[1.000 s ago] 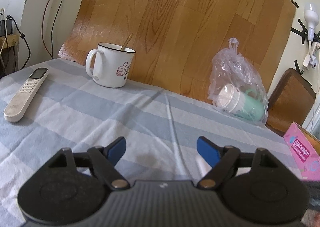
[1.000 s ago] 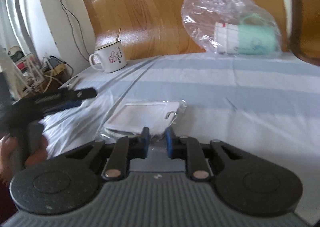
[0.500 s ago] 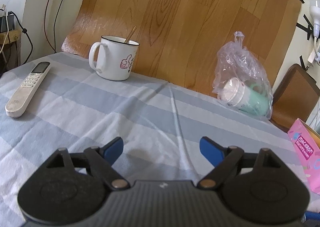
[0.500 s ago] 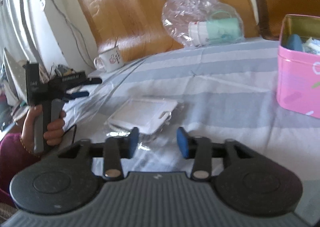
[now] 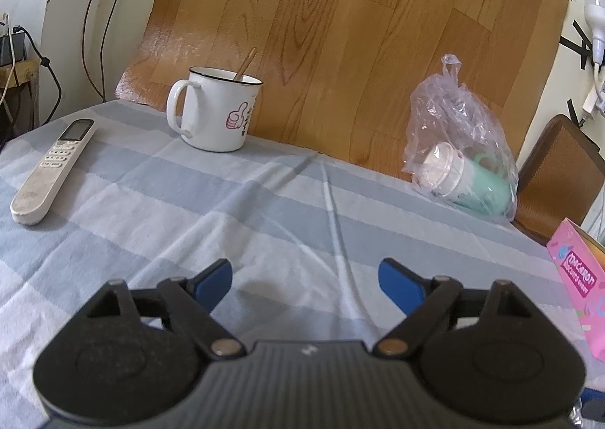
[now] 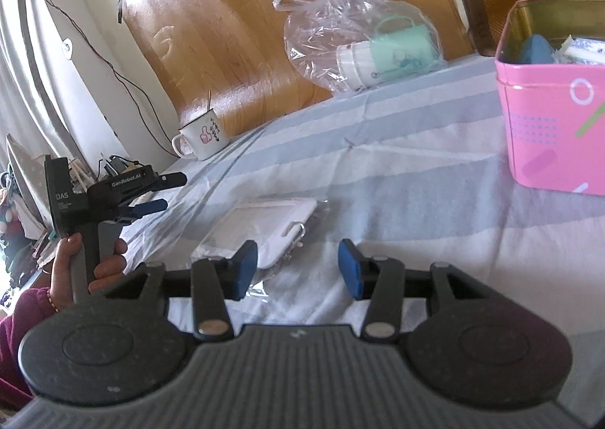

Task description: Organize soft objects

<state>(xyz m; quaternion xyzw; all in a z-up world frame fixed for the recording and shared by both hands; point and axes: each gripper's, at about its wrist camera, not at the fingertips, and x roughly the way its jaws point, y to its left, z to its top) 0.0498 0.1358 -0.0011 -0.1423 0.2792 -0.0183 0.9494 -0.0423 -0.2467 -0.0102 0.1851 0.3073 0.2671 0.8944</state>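
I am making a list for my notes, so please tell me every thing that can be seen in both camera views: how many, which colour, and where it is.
Tablecloth: one, blue and white stripes, covers the table.
Mug: one, white with a pink thumb picture, far side, a stick stands in it.
Remote control: one, white, far left of the cloth.
Plastic bag: one, clear, far side, holds a mint cup lying on its side.
Pink tin: one, open, right side, items inside.
White flat packet: one, in clear wrap, just ahead of the right claw.
Wooden board: one, brown, leans behind the table.
Left claw: open, nothing between its fingers.
Right claw: jaws opening, empty.
Left hand: grips the left claw's handle.
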